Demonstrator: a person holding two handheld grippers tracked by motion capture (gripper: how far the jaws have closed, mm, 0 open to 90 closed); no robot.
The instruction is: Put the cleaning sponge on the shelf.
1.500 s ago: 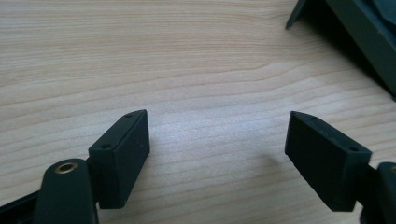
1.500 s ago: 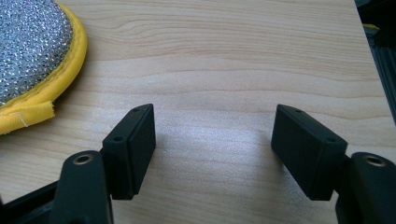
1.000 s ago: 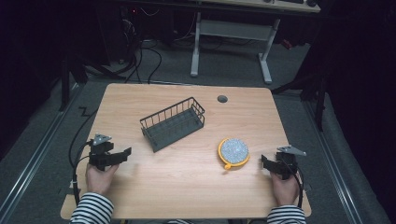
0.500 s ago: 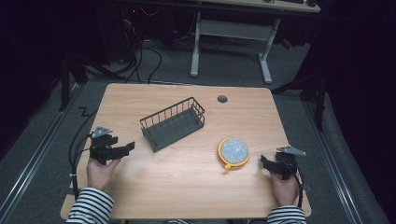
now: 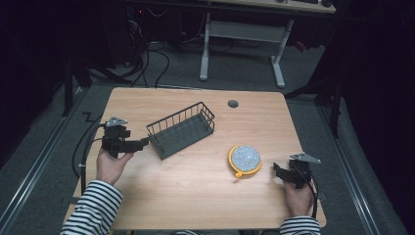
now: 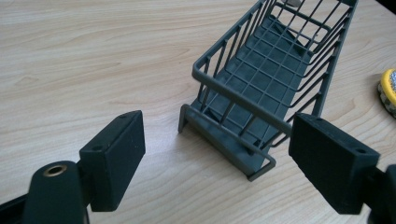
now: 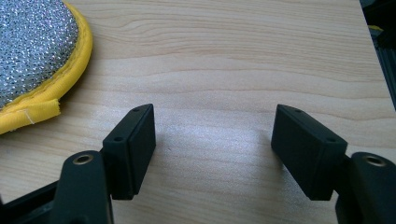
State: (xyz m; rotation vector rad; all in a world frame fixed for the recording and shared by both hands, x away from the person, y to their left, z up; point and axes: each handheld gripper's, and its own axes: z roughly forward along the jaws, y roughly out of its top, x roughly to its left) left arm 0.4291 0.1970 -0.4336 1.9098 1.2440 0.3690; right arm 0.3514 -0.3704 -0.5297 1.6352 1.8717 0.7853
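The left gripper has lifted off the table and moved toward the basket since a second ago, when it rested lower and nearer the table's left edge; its jaws have just been opening and now stand wide apart with nothing between them. In the left gripper view the near short end of the basket lies straight ahead, framed by the two pads but not yet between them; pads and wire are apart. That reads as an approach to the basket's end wall (the wide opening suits the rim or the end frame), so the grasp is not yet made and the work is at its start.

The basket sits at an angle near the middle of the table, its long side running up to the right, empty as far as the pictures show; the scrubber, a round silver pad with a yellow border, lies to its right and well apart from it.

The right gripper has kept its place near the table's right edge; its jaws are open too, empty, resting low over bare wood. In the right gripper view the scrubber lies ahead and to the left, near but untouched; my guess is that it is meant for the basket once the left hand has steadied it.
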